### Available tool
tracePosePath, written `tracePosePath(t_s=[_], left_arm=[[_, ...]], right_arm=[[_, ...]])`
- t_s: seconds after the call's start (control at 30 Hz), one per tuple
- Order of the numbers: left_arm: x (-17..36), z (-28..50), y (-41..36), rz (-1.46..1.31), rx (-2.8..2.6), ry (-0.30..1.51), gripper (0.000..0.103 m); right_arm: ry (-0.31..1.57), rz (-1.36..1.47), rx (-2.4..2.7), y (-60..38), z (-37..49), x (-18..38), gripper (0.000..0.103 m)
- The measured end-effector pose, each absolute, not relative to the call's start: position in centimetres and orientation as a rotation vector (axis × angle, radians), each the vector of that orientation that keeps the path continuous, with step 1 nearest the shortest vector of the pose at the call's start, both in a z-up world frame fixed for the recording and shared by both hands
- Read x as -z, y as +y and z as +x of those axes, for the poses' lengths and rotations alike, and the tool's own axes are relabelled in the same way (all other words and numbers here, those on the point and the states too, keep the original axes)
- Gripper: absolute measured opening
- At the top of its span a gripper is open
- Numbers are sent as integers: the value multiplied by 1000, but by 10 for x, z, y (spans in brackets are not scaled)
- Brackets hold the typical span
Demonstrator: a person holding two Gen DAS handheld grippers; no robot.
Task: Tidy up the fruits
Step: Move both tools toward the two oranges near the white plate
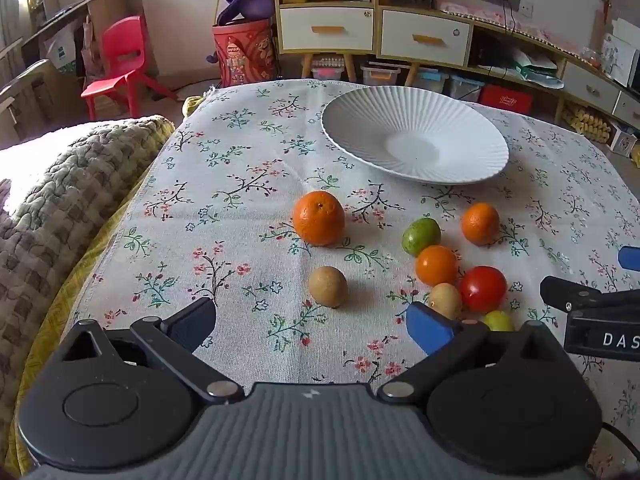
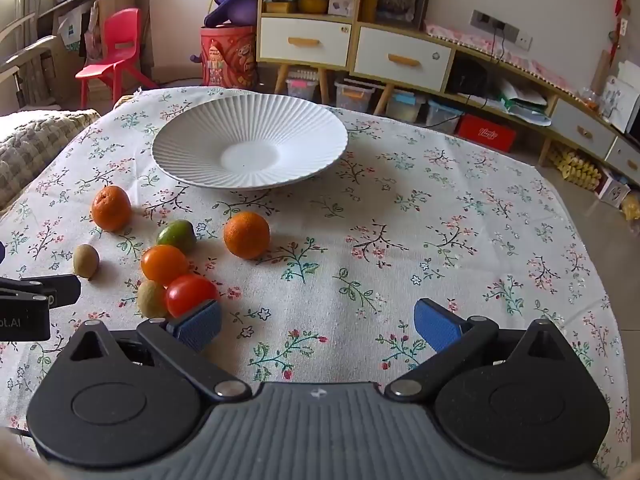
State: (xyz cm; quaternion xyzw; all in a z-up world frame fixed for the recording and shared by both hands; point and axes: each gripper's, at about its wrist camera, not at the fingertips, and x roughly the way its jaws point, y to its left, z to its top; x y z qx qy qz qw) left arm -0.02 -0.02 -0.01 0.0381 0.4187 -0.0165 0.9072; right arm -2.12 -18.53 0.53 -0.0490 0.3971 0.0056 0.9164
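Note:
An empty white ribbed plate [image 1: 416,136] [image 2: 250,146] stands at the back of the floral tablecloth. In front of it lie a large orange [image 1: 319,218] [image 2: 111,208], a smaller orange [image 1: 480,223] [image 2: 246,235], a green lime [image 1: 421,236] [image 2: 177,235], an orange tomato [image 1: 436,265] [image 2: 164,265], a red tomato [image 1: 483,289] [image 2: 191,294] and two kiwis [image 1: 328,286] [image 2: 151,299]. My left gripper [image 1: 312,326] hovers open just short of the lone kiwi. My right gripper [image 2: 318,324] is open over bare cloth, right of the cluster.
A small yellow-green fruit [image 1: 498,321] peeks out behind my left gripper's right finger. A quilted blanket [image 1: 60,200] lies past the table's left edge. Cabinets [image 2: 400,60], storage boxes and a red chair [image 1: 120,64] stand beyond the far edge.

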Motion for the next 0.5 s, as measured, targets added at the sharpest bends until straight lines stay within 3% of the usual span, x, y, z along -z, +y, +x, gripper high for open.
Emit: tracePosePath(t_s=[0.5], left_arm=[[2, 0, -8, 80, 37, 866, 92]], right_arm=[[836, -77, -1, -188, -18, -6, 103]])
